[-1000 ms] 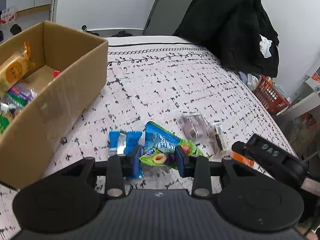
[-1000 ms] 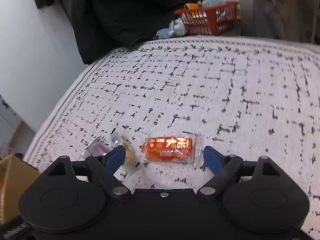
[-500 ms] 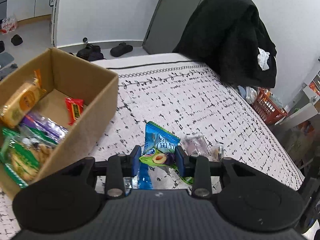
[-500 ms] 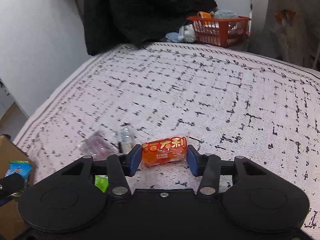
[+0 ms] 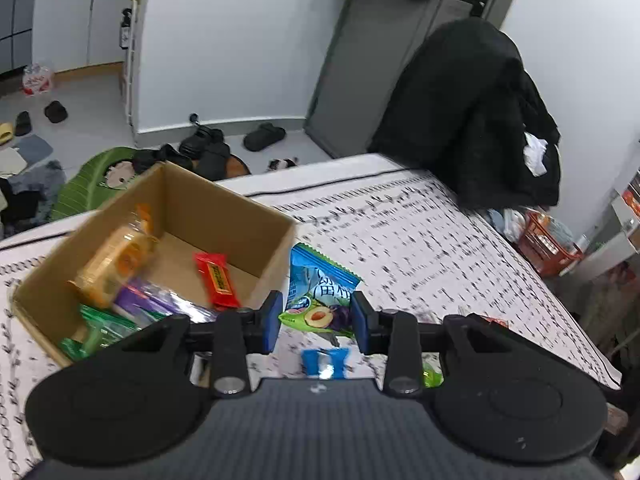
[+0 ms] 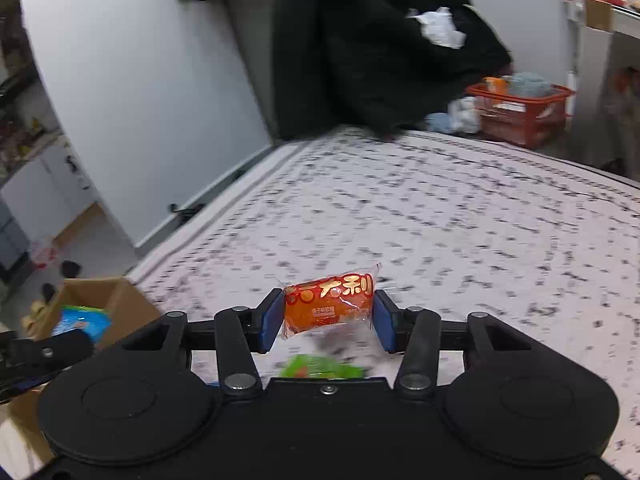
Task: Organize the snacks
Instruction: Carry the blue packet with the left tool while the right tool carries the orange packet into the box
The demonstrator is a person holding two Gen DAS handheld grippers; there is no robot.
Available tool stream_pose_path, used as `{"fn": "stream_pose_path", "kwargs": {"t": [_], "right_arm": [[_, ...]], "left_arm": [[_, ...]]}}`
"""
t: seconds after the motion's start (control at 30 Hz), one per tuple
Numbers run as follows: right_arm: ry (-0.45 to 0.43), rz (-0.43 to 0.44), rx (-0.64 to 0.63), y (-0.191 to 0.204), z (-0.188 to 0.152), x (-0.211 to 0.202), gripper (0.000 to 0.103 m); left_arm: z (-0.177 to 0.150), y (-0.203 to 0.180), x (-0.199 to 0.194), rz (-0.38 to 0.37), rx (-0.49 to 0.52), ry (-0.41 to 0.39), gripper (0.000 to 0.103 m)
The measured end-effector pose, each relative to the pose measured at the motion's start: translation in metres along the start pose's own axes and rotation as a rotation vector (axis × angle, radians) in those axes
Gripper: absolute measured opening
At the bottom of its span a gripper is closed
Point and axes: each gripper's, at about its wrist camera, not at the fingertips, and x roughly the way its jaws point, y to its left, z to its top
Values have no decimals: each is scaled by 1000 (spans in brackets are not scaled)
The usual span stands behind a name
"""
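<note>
Even, soft indoor light; fisheye-bent edges; motion blur across the patterned bedcover (image 6: 460, 216).

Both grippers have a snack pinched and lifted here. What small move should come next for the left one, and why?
Probably carry the left gripper a little further left, over the cardboard box, before opening. Its jaws are shut on the blue and green plum packet, which hangs beside the box's near wall rather than above the opening, so releasing now would likely drop it on the bedspread.

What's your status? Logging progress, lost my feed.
Left gripper shut on blue-green plum packet, right gripper shut on orange snack pack. Both lifted off bed. Cardboard box open, part filled. Nothing blocking it.
</note>
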Motion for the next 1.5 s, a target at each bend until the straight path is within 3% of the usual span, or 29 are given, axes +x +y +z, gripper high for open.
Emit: {"fn": "stream_pose_path", "kwargs": {"t": [0.77,1.2,1.5], "right_arm": [[-84,208,-104,104,0,-36,46],[-88,244,-151,151,-8,-29,46],[-54,247,-169,166,-13,-13,46]], "left_arm": [[44,82,-37,96,-90,-84,36],[72,113,-39,43,-82,-98,30],[75,132,-20,22,-122,-34,28]]}}
